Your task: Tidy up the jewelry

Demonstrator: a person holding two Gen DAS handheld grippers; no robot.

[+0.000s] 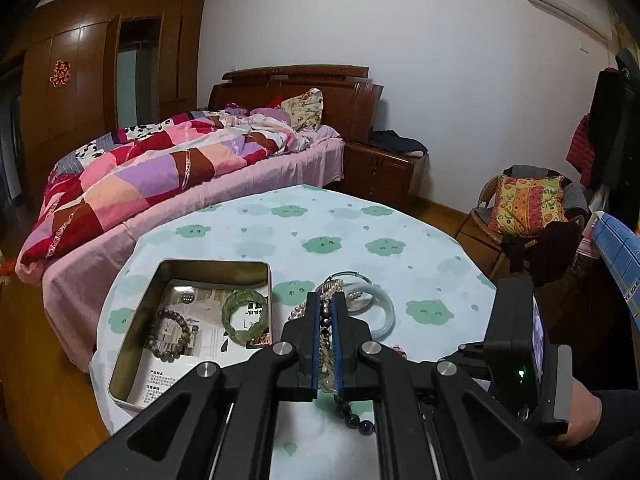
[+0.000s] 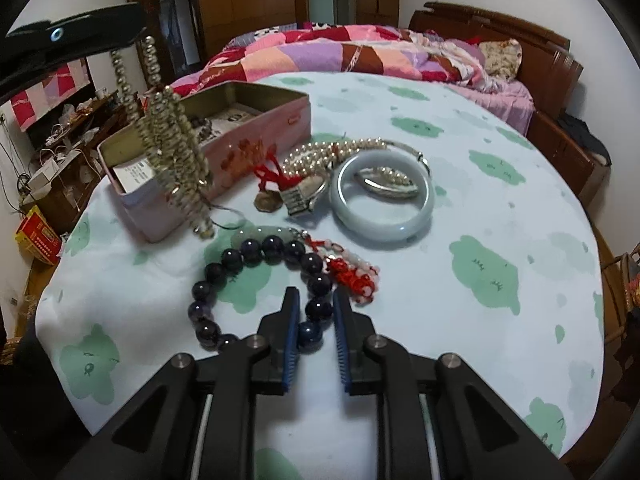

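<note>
Nearest the right camera, right claw [image 2: 316, 308] sits low over the surface [image 2: 480, 220], fingers parted, straddling one side of the dark bead bracelet [image 2: 256, 280] without pinching it; bracelet lies flat on the cloth. Touching its far right side: red-and-white knotted charm [image 2: 352, 272]. Just past its far side: pale green pendant [image 2: 260, 234]. Left claw [image 1: 326, 320] clenched on a silver chain [image 2: 176, 148]; in the right view the chain hangs in several strands from the claw at upper left, its lower end dangling in front of the tin [image 2: 256, 136], clear of the cloth. Beyond the dark beads: pale bangle [image 2: 384, 200] lying flat, a silver piece inside its ring; pearl strand [image 2: 336, 150] and a red-tasselled trinket [image 2: 280, 184] bunched just behind and left of it. Tin stands open at the left of the surface, paper-lined; in the left view it holds a brown bead bracelet [image 1: 170, 334] and a green bangle [image 1: 244, 314], apart from each other. Farthest: bed [image 1: 180, 160] with patchwork quilt, against the wall.
</note>
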